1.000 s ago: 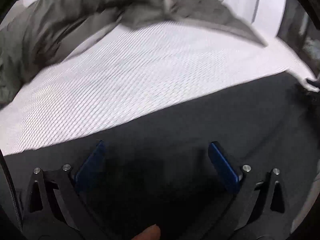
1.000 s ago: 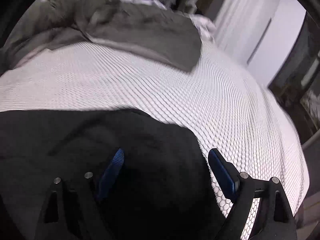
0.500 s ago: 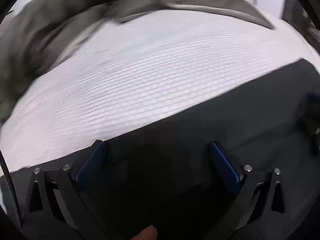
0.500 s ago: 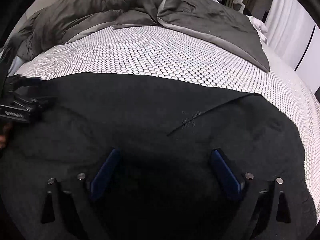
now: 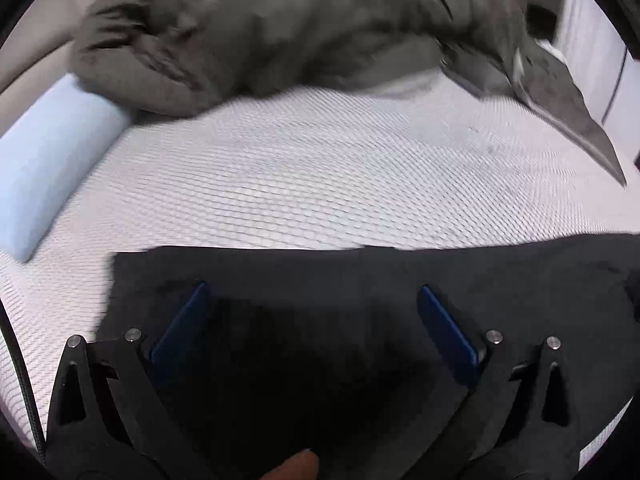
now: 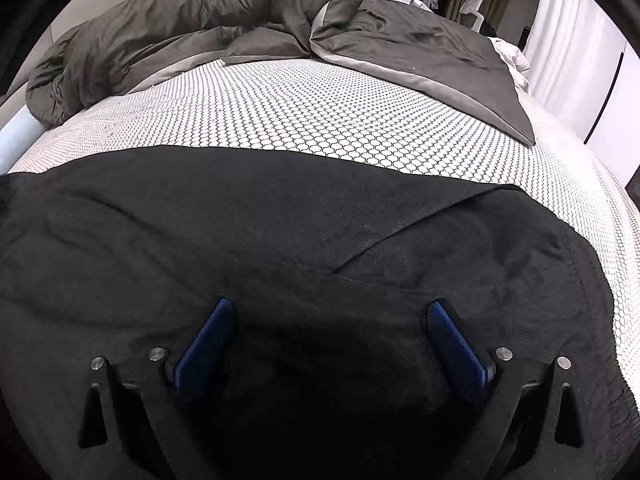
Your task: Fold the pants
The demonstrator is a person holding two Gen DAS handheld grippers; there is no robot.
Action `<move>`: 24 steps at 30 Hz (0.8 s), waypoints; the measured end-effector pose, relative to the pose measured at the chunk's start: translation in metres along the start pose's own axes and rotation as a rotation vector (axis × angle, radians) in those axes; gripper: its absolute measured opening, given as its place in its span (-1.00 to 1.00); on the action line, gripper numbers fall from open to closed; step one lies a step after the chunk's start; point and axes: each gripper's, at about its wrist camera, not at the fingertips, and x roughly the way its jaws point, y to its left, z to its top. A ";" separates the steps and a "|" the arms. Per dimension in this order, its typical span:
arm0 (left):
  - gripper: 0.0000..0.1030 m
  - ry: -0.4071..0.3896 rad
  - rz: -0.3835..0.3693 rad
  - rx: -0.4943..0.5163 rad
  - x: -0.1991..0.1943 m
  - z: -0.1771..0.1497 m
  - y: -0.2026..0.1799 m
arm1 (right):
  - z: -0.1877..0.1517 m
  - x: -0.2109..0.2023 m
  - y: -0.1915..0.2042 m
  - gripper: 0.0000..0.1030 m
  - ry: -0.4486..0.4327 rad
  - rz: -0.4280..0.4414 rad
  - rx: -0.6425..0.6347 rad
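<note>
Motion blur is smearing the grey duvet (image 5: 280, 32) in the left wrist view; the black pants (image 6: 280, 232) are running past both views' lower edges.

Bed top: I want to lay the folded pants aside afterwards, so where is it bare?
Free: the wide band of patterned sheet between the black pants and the grey duvet, plus the strip right of the pants. Crowded: the far end under the duvet, and the near edge, which the pants cover.

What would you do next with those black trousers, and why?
Probably lower both open grippers and pinch the cloth: the left gripper hangs over one end of the black pants, the right gripper over the other, neither gripping, and the pants lie flat on the bed.
</note>
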 end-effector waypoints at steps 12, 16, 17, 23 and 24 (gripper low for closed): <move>-0.80 0.048 0.112 -0.005 -0.001 -0.042 0.059 | -0.001 0.001 0.001 0.91 0.005 0.009 -0.016; -0.45 -0.018 -0.032 0.073 -0.066 -0.082 0.025 | -0.001 0.001 0.000 0.91 -0.001 0.005 -0.020; -0.36 -0.009 -0.038 0.122 -0.067 -0.089 0.013 | -0.001 0.001 0.000 0.91 -0.002 0.005 -0.020; -0.53 0.038 -0.004 0.011 -0.062 -0.133 0.048 | -0.001 0.001 -0.003 0.91 -0.001 0.013 -0.015; -0.70 0.037 0.010 -0.011 -0.067 -0.137 0.055 | -0.001 0.001 -0.003 0.91 0.000 0.016 -0.015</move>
